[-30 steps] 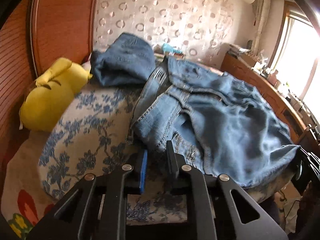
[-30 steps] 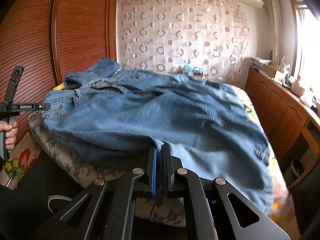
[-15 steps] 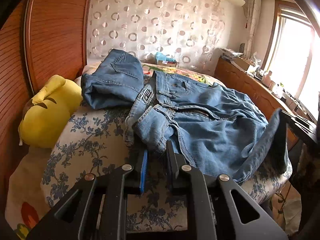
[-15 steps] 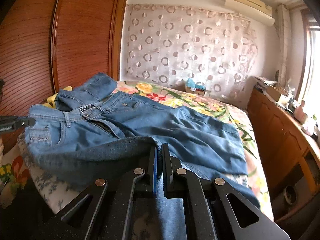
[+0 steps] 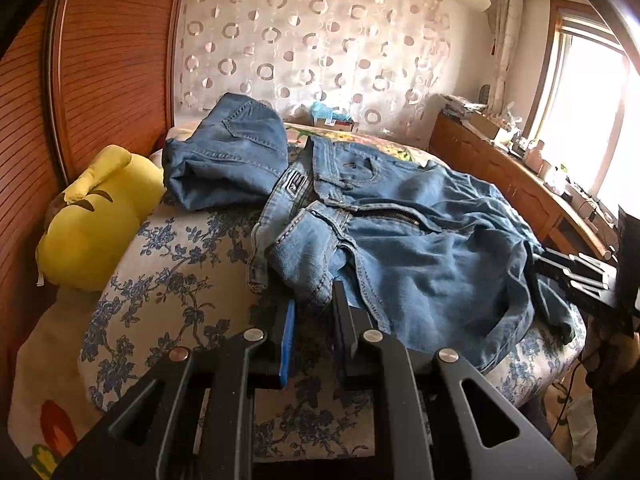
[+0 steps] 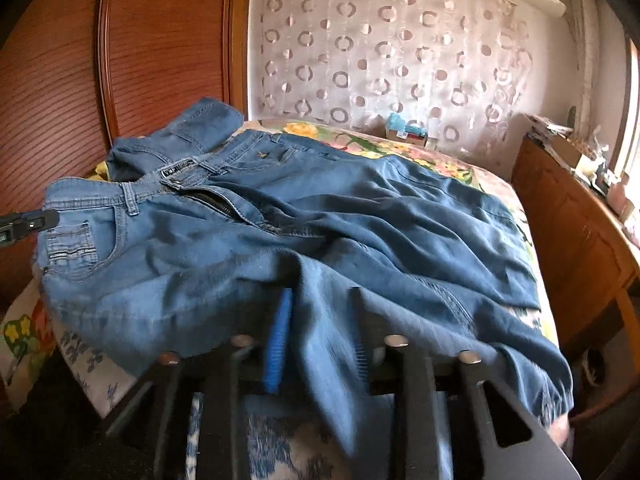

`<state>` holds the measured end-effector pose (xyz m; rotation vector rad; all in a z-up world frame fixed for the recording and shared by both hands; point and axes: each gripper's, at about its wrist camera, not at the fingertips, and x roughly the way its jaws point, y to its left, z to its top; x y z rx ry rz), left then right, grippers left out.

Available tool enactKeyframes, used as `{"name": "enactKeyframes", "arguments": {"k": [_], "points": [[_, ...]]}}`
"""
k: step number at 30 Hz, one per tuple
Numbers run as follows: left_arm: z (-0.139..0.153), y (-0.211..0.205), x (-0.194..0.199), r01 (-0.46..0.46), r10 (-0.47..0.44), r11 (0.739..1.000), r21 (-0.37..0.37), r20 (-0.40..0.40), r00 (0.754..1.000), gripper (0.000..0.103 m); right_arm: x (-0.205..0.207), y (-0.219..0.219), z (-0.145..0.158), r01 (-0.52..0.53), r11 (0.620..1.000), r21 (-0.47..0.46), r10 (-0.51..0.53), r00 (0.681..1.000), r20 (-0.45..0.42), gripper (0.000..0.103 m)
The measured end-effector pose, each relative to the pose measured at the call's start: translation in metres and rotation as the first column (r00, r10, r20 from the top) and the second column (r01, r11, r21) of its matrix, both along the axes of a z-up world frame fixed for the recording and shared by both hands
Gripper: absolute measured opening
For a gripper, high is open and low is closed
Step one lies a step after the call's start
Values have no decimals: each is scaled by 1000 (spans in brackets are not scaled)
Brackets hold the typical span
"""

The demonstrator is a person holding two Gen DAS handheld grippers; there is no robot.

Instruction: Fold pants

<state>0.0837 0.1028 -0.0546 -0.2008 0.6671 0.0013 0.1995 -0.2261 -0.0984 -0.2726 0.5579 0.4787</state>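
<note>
Pants [image 5: 420,240] lie on the bed [image 5: 172,264]; left tool [image 5: 314,304] and right tool [image 6: 320,312] gape wide.

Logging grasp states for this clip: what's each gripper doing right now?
Left gripper: open, holding nothing, fingers at the jeans waistband.
Right gripper: open, denim draped between its fingers.

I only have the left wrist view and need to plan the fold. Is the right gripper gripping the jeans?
Observer: No. The right gripper has its jaws apart; a leg of the jeans lies draped between them.
Operator: Where does that leg end?
Observer: Its end hangs over the near edge of the bed, right of that gripper.
Operator: And my left gripper?
Observer: Seen side-on, the tip of the left gripper sits at the waistband beside the front pocket.
</note>
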Motion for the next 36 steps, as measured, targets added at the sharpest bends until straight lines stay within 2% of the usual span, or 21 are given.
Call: {"name": "enactKeyframes", "arguments": {"k": [7, 17, 23, 27, 33, 35, 36], "points": [[14, -11, 1, 18, -18, 1000, 7, 35, 999, 17, -28, -48, -3, 36, 998, 55, -35, 999, -31, 38], [20, -18, 4, 25, -26, 1000, 16, 46, 999, 17, -64, -76, -21, 73, 997, 18, -71, 995, -68, 38], [20, -19, 4, 23, -24, 1000, 13, 46, 999, 17, -74, -86, -29, 85, 996, 36, -82, 993, -91, 41], [19, -18, 4, 26, -27, 1000, 18, 43, 999, 17, -79, -86, -33, 82, 997, 9, -81, 993, -84, 45], [18, -18, 5, 24, -25, 1000, 19, 41, 999, 17, -81, -80, -35, 110, 993, -50, -113, 992, -62, 45], [18, -19, 4, 28, -30, 999, 38, 47, 998, 16, -83, -80, -36, 112, 992, -58, -115, 992, -49, 25], [20, -21, 3, 24, -27, 998, 50, 59, 998, 16, -84, -80, -35, 123, 990, -68, -125, 992, -28, 9]]}}
